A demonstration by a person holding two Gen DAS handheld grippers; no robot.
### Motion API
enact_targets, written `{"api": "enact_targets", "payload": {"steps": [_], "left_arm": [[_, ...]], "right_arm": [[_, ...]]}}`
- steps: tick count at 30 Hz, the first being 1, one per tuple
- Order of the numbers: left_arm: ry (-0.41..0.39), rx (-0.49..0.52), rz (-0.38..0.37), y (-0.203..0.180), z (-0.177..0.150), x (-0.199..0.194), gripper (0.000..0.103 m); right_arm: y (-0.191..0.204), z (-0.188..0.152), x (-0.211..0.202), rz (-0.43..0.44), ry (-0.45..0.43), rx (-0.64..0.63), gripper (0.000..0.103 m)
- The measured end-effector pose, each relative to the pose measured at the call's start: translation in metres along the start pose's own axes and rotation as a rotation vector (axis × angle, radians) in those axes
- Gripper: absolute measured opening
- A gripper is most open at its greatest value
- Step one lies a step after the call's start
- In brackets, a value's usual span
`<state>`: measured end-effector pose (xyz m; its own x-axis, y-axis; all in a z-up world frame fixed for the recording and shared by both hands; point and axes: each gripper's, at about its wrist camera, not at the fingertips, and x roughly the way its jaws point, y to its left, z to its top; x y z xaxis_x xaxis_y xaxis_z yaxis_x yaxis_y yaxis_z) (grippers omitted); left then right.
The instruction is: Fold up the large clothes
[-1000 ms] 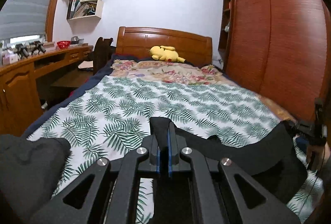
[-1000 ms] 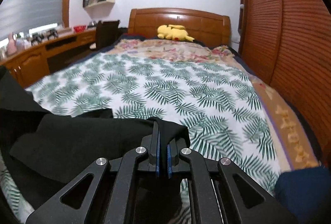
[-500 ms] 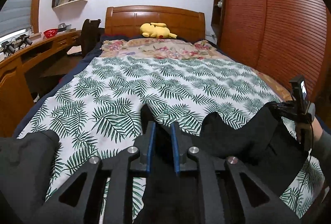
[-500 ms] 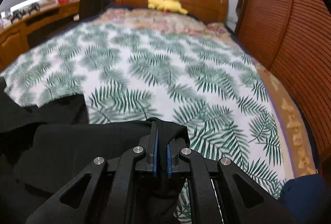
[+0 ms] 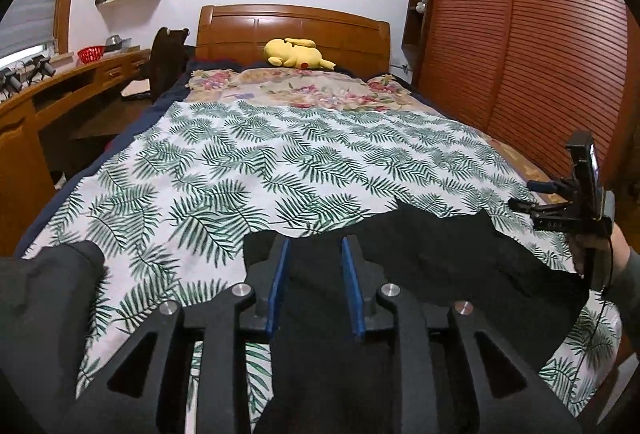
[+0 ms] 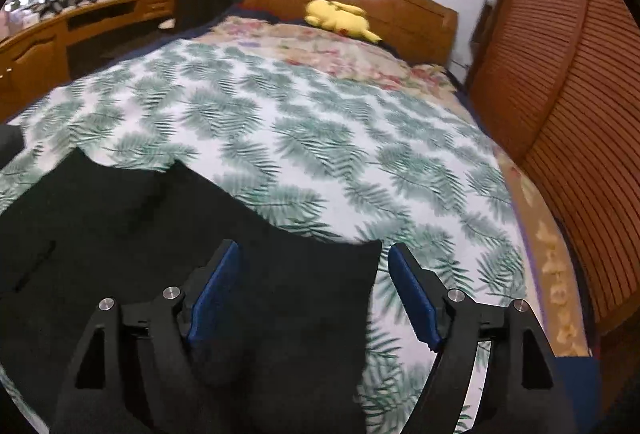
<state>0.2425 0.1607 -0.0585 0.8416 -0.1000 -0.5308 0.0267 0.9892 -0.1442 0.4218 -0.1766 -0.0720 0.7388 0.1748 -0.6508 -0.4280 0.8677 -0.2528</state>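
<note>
Showing: two hand-held claws over a bed, both above one dark garment.
Garment: black garment (image 5: 432,266) lies spread on the near end of the bed, on the leaf-print cover (image 5: 256,169); its far edge is ragged and wavy, with one corner pointing up between the right claw's pads in the right wrist view (image 6: 304,274).
Left claw: left claw (image 5: 313,284) has its jaws opening, blue pads a modest gap apart; black cloth lies beneath and between them, and the pads do not press on it.
Right claw: right claw (image 6: 314,294) has its jaws opening, spread wide; the garment's corner lies under the gap, nearer the left pad, and is not pinched. This view is blurred.
Right hand: seen from the left wrist view, the right claw's body (image 5: 576,201) sits at the right edge of the garment, held by a hand (image 5: 592,250) in a grey sleeve.
Second cloth: grey bundle (image 5: 44,294) rests at the near left corner of the bed, apart from the black garment.
Bed head: yellow plush toy (image 5: 294,53) lies against the wooden headboard (image 5: 292,29), above a floral cover (image 5: 296,91).
Surroundings: wooden surface (image 5: 60,89) runs along the left; a slatted wardrobe (image 5: 532,45) stands to the right.
</note>
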Motion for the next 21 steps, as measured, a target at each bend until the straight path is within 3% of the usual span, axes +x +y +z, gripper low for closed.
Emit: {"api": "enact_targets", "payload": {"steps": [4,8,14,18,20,21], "left_arm": [[0.013,0.008,-0.008,-0.004,-0.004,0.002,0.025],[0.026,0.020,-0.033,-0.014,-0.010,0.006,0.025],[0.054,0.060,-0.083,-0.039,-0.016,0.015,0.025],[0.076,0.094,-0.109,-0.059,-0.021,0.023,0.025],[0.089,0.113,-0.121,-0.068,-0.025,0.025,0.025],[0.096,0.123,-0.127,-0.074,-0.027,0.027,0.025]], "right_arm": [[0.012,-0.002,0.006,0.057,0.017,-0.004,0.078],[0.007,-0.013,0.022,0.048,0.073,0.002,0.078],[-0.034,-0.037,0.061,-0.029,0.191,0.064,0.078],[-0.057,-0.051,0.086,0.016,0.287,0.147,0.078],[-0.062,-0.061,0.099,0.048,0.353,0.175,0.070],[-0.063,-0.067,0.106,0.079,0.387,0.189,0.060]]}}
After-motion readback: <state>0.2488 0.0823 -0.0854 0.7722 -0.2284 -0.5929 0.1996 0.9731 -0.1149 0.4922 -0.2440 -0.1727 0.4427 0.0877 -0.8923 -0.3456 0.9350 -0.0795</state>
